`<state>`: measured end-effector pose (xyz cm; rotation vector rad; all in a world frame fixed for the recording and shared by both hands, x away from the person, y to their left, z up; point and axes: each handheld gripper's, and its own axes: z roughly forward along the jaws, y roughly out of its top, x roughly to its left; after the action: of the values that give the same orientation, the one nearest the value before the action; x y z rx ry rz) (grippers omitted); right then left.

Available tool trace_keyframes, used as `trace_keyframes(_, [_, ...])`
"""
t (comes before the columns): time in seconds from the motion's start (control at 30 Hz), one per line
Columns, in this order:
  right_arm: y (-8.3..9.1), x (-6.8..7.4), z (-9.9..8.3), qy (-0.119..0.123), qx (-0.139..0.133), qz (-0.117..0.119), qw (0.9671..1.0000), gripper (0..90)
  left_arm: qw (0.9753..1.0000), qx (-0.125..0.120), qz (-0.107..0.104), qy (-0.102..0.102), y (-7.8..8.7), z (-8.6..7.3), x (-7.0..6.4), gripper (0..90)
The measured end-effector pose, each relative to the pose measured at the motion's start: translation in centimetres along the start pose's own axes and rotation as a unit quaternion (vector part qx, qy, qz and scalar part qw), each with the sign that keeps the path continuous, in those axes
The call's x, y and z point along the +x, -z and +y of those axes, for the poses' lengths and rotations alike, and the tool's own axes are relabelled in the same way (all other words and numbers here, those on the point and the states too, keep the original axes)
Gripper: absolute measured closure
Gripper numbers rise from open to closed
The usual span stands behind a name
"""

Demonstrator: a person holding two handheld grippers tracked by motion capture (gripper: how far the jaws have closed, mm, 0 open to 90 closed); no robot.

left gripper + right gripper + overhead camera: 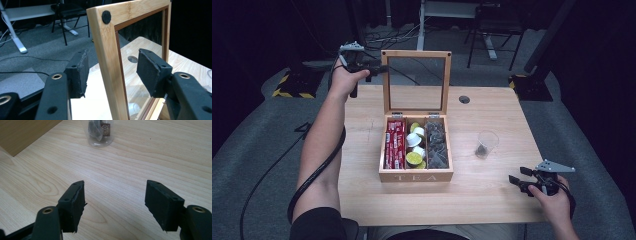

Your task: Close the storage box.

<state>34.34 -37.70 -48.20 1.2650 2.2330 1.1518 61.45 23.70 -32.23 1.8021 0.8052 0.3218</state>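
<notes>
Our left tongs (112, 72) sit spread astride the tea box's (416, 175) upright lid (107, 57); right tongs (115, 205) spread over the bench (150, 157). A nudge could slam it shut.

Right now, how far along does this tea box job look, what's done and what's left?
Done, apparently: a tea bag already sits in the clear cup, right of the tea box. In hand: the left gripper straddles the upright lid frame, jaws open on either side, not clamped. The right gripper hangs open over bare table. Left, probably: closing the lid.
</notes>
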Motion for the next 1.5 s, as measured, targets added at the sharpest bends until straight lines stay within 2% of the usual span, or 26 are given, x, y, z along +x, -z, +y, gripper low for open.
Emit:
trace_keyframes(0.07, [0.1,-0.1,0.0,0.001,-0.001,0.0,1.0,32.9,1.0,0.001,-0.006,-0.001,-0.5,0.0,-0.2,47.8])
trace_keyframes(0.13, [0.2,-0.1,-0.1,-0.002,0.0,0.0,1.0,32.9,0.9999,-0.005,-0.011,0.006,-0.7,0.0,-0.2,45.2])
trace_keyframes(0.23, [0.3,-0.1,-0.2,-0.003,0.0,0.0,1.0,32.9,0.9998,-0.008,-0.015,0.011,-0.6,-0.1,-0.2,46.9])
trace_keyframes(0.37, [0.3,-0.2,-0.3,-0.006,0.0,0.0,1.0,32.9,0.9998,-0.007,-0.017,0.002,0.0,-0.1,-0.6,50.8])
trace_keyframes(0.53, [0.1,0.0,0.0,-0.003,-0.001,0.002,1.0,32.9,0.999,-0.024,-0.036,0.012,1.2,-0.5,-0.8,61.6])
trace_keyframes(0.57, [0.0,0.0,0.1,0.001,-0.002,0.004,1.0,32.8,0.999,-0.024,-0.037,0.007,1.4,-0.5,-1.0,62.3])
trace_keyframes(0.8, [-0.3,0.3,0.5,0.003,-0.003,0.01,0.9999,32.7,0.9982,-0.015,-0.057,-0.014,3.4,-0.5,-2.7,67.8])
trace_keyframes(1.0, [-0.4,0.2,0.7,0.006,-0.006,0.013,0.9999,32.7,0.9982,-0.003,-0.053,-0.03,4.5,-0.6,-4.4,67.1])
trace_keyframes(1.17, [-0.4,0.3,0.9,0.007,-0.007,0.014,0.9999,32.5,0.9981,-0.003,-0.056,-0.026,5.3,-1.0,-5.5,65.5])
trace_keyframes(1.4, [-0.5,0.1,1.0,0.007,-0.008,0.012,0.9999,32.2,0.9969,0.012,-0.058,-0.052,6.7,-1.8,-7.6,64.2])
trace_keyframes(1.5, [-0.6,0.1,1.0,0.005,-0.004,0.014,0.9999,32.1,0.9972,0.014,-0.052,-0.051,7.1,-1.9,-8.2,63.4])
